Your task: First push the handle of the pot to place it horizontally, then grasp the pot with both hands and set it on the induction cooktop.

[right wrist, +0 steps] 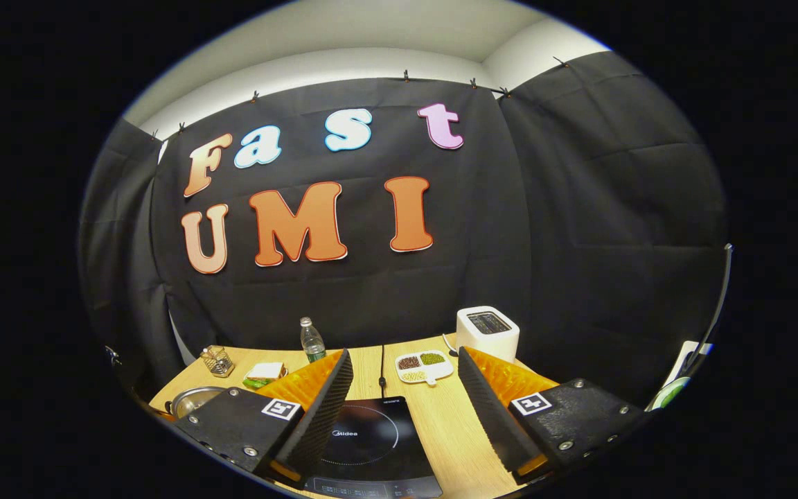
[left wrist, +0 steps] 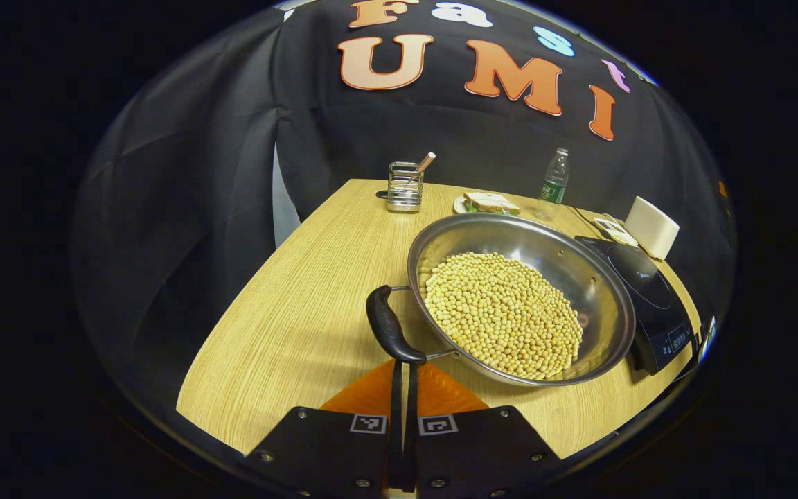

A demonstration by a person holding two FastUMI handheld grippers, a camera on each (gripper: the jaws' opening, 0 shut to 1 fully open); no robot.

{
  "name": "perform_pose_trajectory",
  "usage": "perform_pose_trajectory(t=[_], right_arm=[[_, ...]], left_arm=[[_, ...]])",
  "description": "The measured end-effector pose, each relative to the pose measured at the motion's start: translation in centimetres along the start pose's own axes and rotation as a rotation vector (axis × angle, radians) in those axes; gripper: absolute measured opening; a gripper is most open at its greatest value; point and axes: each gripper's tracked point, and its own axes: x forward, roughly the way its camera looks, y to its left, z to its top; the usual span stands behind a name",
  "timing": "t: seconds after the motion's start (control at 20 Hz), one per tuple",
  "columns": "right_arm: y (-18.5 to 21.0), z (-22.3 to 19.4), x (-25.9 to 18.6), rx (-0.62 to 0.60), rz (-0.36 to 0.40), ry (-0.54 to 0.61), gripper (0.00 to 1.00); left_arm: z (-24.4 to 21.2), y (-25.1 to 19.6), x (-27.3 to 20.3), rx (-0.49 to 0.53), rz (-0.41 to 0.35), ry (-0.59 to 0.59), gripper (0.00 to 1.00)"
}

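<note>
A wide steel pot (left wrist: pixel 600 277) full of pale beans sits on the wooden table (left wrist: pixel 302 305). Its black handle (left wrist: pixel 388 326) lies off the pot's near-left rim, running toward me. My left gripper (left wrist: pixel 403 362) is shut, fingers pressed together, with its tips touching the near end of that handle. The black induction cooktop (left wrist: pixel 648 298) lies just right of the pot. In the right gripper view my right gripper (right wrist: pixel 404 355) stands open above the cooktop (right wrist: pixel 364 436), nothing between its fingers. The pot's rim (right wrist: pixel 194 400) shows far left there.
At the back of the table stand a wire utensil holder (left wrist: pixel 404 187), a sandwich on a plate (left wrist: pixel 490 203), a water bottle (left wrist: pixel 554 177) and a white toaster (right wrist: pixel 488 331). A small divided dish of beans (right wrist: pixel 423 366) lies beyond the cooktop. A cable runs back from the cooktop.
</note>
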Motion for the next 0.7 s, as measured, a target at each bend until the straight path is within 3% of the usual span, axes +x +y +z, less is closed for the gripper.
perform_pose_trajectory(t=[0.7], right_arm=[[2.7, -1.5, 1.0, -0.012, 0.016, 0.03, 0.95]], left_arm=[[2.4, 2.2, 2.5, 0.008, -0.006, -0.027, 0.02]])
